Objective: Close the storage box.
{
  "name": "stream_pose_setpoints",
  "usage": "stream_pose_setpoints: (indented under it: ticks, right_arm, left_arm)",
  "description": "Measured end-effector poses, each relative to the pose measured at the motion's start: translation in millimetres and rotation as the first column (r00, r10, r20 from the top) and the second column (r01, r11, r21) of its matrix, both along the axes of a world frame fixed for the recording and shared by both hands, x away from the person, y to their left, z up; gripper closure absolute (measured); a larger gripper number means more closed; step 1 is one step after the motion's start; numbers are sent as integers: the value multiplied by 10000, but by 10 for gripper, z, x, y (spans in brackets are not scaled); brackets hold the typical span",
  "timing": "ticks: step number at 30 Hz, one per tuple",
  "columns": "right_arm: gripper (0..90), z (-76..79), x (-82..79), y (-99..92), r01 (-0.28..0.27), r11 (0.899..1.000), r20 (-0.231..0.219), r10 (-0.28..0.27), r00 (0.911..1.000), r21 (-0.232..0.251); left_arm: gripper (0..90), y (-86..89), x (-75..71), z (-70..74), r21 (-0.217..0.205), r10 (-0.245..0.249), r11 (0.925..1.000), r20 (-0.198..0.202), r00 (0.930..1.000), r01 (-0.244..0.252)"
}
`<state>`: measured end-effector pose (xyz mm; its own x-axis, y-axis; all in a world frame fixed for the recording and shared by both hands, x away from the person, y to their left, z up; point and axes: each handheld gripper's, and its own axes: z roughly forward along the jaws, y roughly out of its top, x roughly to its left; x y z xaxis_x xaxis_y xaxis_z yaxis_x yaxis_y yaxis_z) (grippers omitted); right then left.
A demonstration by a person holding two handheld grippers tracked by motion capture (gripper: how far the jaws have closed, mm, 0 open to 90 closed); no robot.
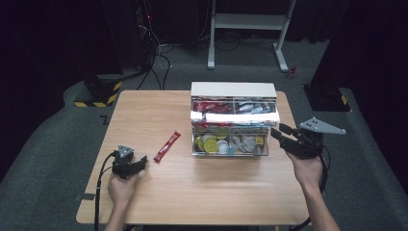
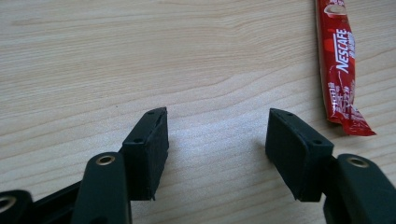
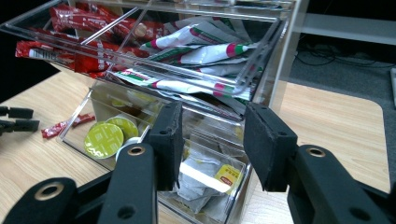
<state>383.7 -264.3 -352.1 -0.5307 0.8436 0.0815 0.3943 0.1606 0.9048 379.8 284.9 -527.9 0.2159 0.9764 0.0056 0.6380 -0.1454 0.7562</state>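
resting on the wooden table (image 1: 159, 202) at about 7 o'clock, your left gripper (image 1: 136, 164) has its jaws spread with nothing but bare wood between them. the red coffee stick (image 1: 167, 147) lies flat at roughly 1 o'clock from that gripper, near it but apart; in the left gripper view the red coffee stick (image 2: 339, 65) sits just beyond the right-hand jaw, not touching it.

your right gripper (image 1: 278, 133) hangs at 3 o'clock of the clear acrylic organizer (image 1: 233, 89), pointing in at the front right corner of its lower drawer. its jaws stand parted, and the right gripper view shows them (image 3: 212, 140) straddling that drawer's corner; whether the pads press on the acrylic is hard to tell, though they look just clear of it.

the lower drawer holds green-lidded capsules (image 3: 103, 139) toward 9 o'clock and tea bags (image 3: 205, 179) toward 3. the upper drawer (image 3: 261, 51) is pulled out above it, filled with red sachets (image 3: 79, 21) and white sachets (image 3: 205, 51).
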Motion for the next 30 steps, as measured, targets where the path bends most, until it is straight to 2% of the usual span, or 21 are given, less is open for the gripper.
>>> stream_pose_setpoints:
  ticks: [4, 8, 19, 30]
  right_arm:
    - [566, -56, -25, -55, 78, 9999, -32, -78, 10000, 134]
    - [556, -100, -48, -102, 6, 9985, -166, 3, 9999, 545]
    - [533, -291, -138, -182, 254, 9966, -240, -236, 9994, 784]
    - [536, -472, -193, -254, 580, 9952, -451, -546, 9975, 782]
  left_arm:
    - [395, 0, 0, 0, -5, -1, 10000, 3, 10000, 1]
    - [394, 0, 0, 0, -4, -4, 10000, -2, 10000, 4]
    - [393, 0, 0, 0, 1, -6, 10000, -2, 10000, 6]
    - [391, 0, 0, 1, -3, -19, 10000, -19, 10000, 19]
